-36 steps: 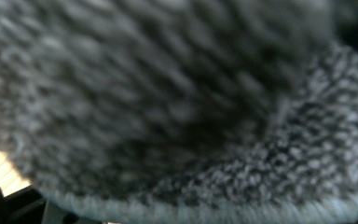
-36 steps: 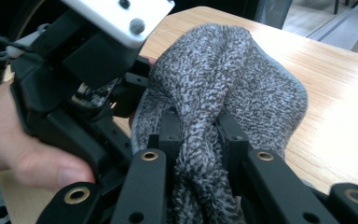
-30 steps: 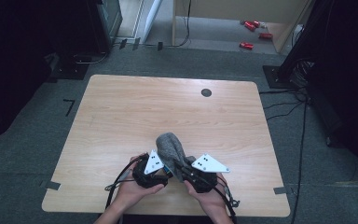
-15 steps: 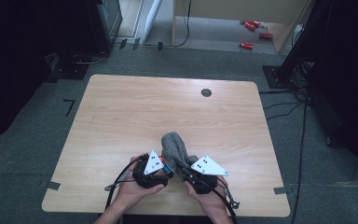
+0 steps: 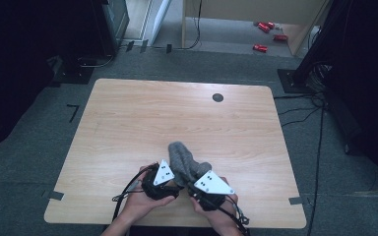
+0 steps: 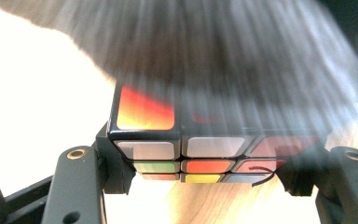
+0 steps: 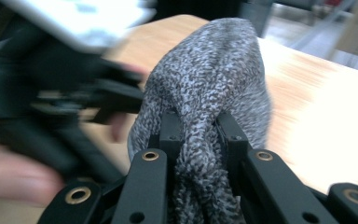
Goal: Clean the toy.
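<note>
A puzzle cube [image 6: 200,154] with orange, white, green and yellow stickers sits clamped between the jaws of my left gripper [image 6: 205,182]; a blurred grey knitted cloth [image 6: 223,60] drapes over its top. My right gripper [image 7: 199,140] is shut on a bunched fold of that speckled grey cloth [image 7: 214,79], which bulges up beyond the jaws. From above, the cloth [image 5: 183,160] rises between the left gripper [image 5: 170,178] and the right gripper [image 5: 197,183], both held close together near the table's front edge.
The wooden table [image 5: 177,118] has a round black cable hole [image 5: 218,97] at the back right. Cables trail from both grippers over the front edge. Grey carpet, dark stands and red items [image 5: 268,29] lie beyond the table.
The grey cloth has shifted slightly between the grippers. Both hands stay at about the same spot by the front edge.
</note>
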Tool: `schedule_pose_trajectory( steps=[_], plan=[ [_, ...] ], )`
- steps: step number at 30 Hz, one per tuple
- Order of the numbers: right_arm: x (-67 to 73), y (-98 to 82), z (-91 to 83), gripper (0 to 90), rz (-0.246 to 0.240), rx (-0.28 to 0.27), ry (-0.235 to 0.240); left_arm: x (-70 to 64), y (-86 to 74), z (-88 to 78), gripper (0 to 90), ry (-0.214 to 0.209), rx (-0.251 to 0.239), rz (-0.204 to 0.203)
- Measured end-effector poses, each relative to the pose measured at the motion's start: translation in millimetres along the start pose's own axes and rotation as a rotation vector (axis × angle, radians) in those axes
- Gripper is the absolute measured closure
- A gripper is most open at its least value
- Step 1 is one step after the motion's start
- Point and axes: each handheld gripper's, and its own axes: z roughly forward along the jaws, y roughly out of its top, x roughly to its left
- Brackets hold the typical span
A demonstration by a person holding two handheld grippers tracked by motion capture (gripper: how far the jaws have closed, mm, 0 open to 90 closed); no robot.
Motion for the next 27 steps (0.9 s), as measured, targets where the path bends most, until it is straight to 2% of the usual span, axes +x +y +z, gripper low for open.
schedule_pose_trajectory(
  steps=[2,3,5,8,9,11,13,15,17,18,22,24,26,27],
  plan=[
    [11.3,-0.9,3.8,76.5,-0.029,0.015,0.016,-1.7,-1.0,1.1,34.9,-0.002,0.006,-0.001],
    [12.1,-1.2,5.1,76.5,-0.03,0.016,0.018,-1.5,-1.5,0.9,34.9,-0.006,0.008,-0.003],
    [3.8,-1.4,5.2,76.5,0.017,0.011,0.026,-1.1,-1.6,0.0,34.9,-0.009,0.007,-0.002],
    [-14.2,-1.1,0.0,76.4,0.088,0.003,-0.028,0.2,-1.5,-1.6,34.9,-0.018,-0.005,-0.008],
    [-16.3,-0.1,-2.2,76.4,0.093,0.003,-0.036,1.0,-1.5,-1.7,34.9,-0.02,-0.01,-0.016],
    [-12.3,1.6,-5.0,76.0,0.069,-0.008,-0.022,1.1,-1.3,-0.8,34.9,-0.021,-0.01,-0.022],
    [-1.2,3.1,-4.6,75.6,0.033,-0.016,0.026,-1.3,-1.0,0.5,34.9,-0.023,-0.004,-0.012],
    [8.7,3.1,-0.5,75.4,-0.003,-0.004,0.034,-3.7,-0.7,0.3,34.9,-0.023,-0.006,-0.001],
    [8.3,1.7,2.3,75.5,0.002,0.007,0.033,-3.5,-0.5,-0.4,34.9,-0.012,-0.003,0.007],
    [4.5,1.2,2.7,75.6,0.021,0.005,0.025,-2.8,-0.8,-1.0,34.9,-0.009,-0.004,0.006],
    [-14.6,0.7,-1.2,75.6,0.09,0.006,-0.044,1.3,-1.4,-2.1,34.9,-0.005,-0.015,-0.014],
    [-10.3,2.5,-3.6,74.6,0.098,0.008,-0.034,2.0,-0.9,-1.3,34.9,-0.017,-0.025,-0.032],
    [2.0,5.1,-2.3,73.8,0.065,0.009,0.006,-0.1,-0.3,0.0,34.8,-0.023,-0.026,-0.029],
    [8.1,6.0,-0.5,73.7,0.044,0.015,0.009,-1.4,-0.2,0.4,34.8,-0.021,-0.024,-0.022]
  ],
)
